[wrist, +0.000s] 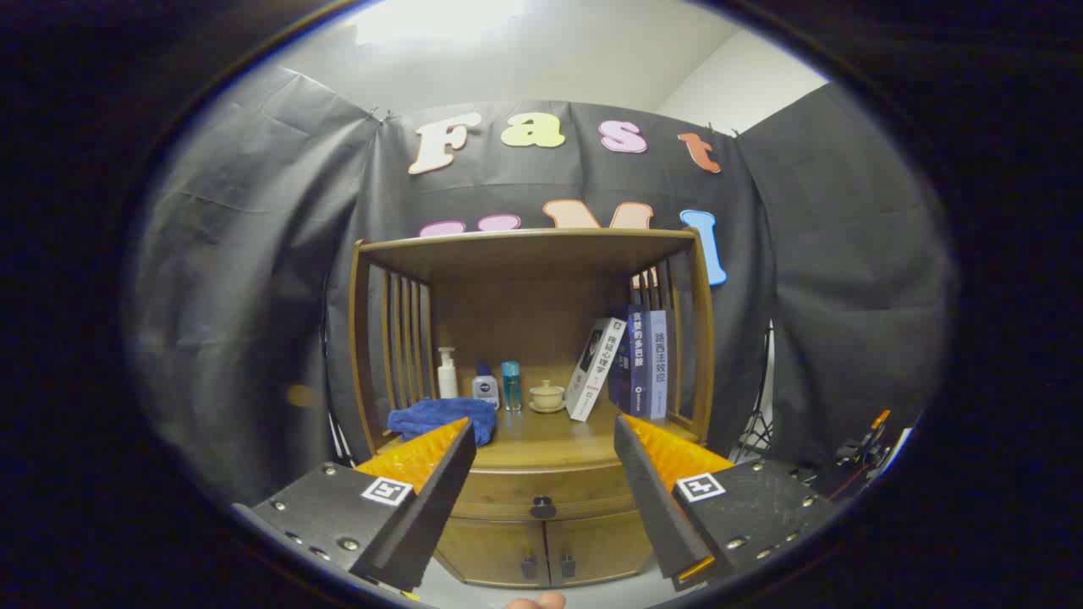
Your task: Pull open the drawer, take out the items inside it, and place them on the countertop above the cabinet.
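The claw (541,461) is hanging spread wide and gripping nothing, its two fingers framing the cabinet, with a blue cloth (442,416) lying on the bench (550,440) just beyond the left finger and bottles, a cup and leaning books sitting farther back to the right. The drawer (541,493) is sitting shut straight ahead between the fingers and well beyond them, its long axis running left to right and its dark knob (542,507) lying centred in the gap. Whatever is lying inside is staying hidden behind the drawer front, and the fingers are cutting off both drawer ends.

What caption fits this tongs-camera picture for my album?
Open tongs face the wooden cabinet, its drawer shut.
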A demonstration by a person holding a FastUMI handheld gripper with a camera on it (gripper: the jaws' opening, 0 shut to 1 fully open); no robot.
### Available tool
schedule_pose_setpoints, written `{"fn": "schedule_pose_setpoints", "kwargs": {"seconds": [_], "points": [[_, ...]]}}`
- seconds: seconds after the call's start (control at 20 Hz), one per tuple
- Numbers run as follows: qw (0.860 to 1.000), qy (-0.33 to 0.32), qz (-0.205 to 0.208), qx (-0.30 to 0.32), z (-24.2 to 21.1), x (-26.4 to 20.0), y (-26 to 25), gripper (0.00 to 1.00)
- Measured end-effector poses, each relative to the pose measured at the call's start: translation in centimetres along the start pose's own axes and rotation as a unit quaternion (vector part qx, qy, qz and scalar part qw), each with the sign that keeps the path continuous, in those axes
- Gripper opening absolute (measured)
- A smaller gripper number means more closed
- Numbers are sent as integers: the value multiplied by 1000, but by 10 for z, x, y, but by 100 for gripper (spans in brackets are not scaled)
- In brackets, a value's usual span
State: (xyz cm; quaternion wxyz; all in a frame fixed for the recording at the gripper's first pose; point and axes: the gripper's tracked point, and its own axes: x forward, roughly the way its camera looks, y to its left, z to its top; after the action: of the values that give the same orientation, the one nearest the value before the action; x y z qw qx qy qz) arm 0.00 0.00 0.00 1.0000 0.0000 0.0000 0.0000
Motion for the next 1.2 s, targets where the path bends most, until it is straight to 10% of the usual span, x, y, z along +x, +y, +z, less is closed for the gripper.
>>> {"fn": "schedule_pose_setpoints", "kwargs": {"seconds": [1.2], "points": [[999, -6, -23, 23, -3, -1, -23, 98]]}}
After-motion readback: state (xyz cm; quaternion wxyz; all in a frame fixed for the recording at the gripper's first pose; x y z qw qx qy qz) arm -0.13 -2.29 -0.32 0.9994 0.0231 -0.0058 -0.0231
